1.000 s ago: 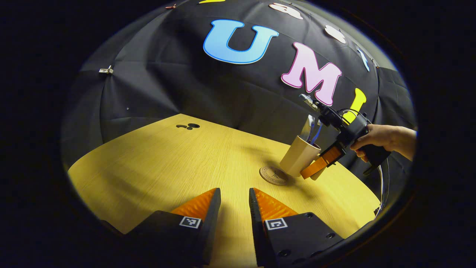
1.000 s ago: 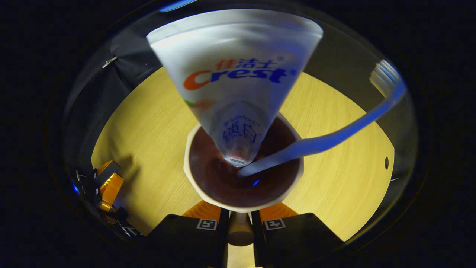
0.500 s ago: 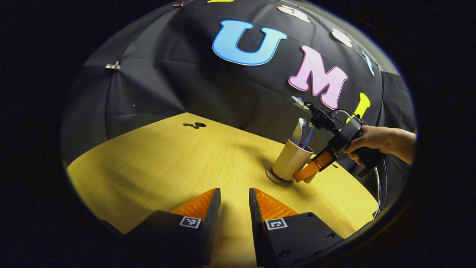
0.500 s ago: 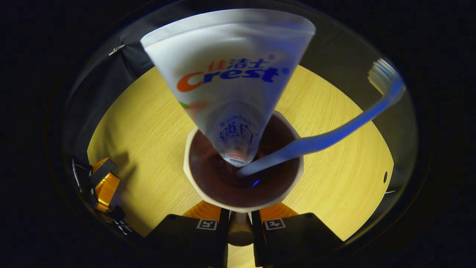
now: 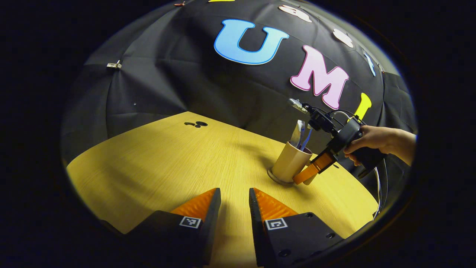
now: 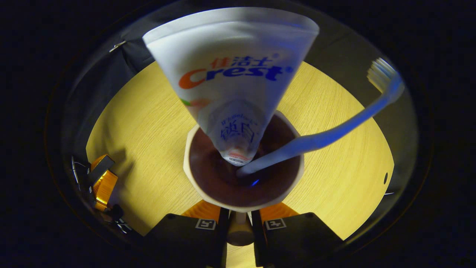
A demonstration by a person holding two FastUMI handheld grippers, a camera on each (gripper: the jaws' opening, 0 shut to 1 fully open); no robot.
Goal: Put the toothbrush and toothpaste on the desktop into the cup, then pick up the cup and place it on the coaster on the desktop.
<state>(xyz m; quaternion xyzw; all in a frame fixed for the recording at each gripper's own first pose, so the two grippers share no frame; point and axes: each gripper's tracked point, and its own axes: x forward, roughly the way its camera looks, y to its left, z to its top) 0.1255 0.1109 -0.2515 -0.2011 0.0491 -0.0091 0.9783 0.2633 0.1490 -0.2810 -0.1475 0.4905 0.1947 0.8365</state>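
Note:
A beige cup [image 5: 289,163] stands on the round coaster [image 5: 276,180] at the table's right, leaning slightly. The white toothpaste tube [image 5: 297,131] and blue toothbrush [image 5: 307,137] stick out of it. My right gripper [image 5: 305,176], held by a hand [image 5: 373,139], is shut on the cup's handle from the right. In the right gripper view the cup [image 6: 194,186] is seen from above, with the toothpaste [image 6: 234,85] and toothbrush [image 6: 334,132] inside and its handle clamped in the right gripper [image 6: 240,220]. My left gripper [image 5: 234,194] stands open over the near table with nothing in it.
The yellow wooden table [image 5: 167,163] has a dark cable hole [image 5: 197,124] at its far edge. Black cloth hangs close behind the table. The left gripper [image 6: 98,182] sits at the lower left of the right gripper view, well away from the cup.
The right gripper carried the tilted cup leftward and down from beside the coaster onto it, and the cup now stands nearly upright. The left gripper has barely moved.

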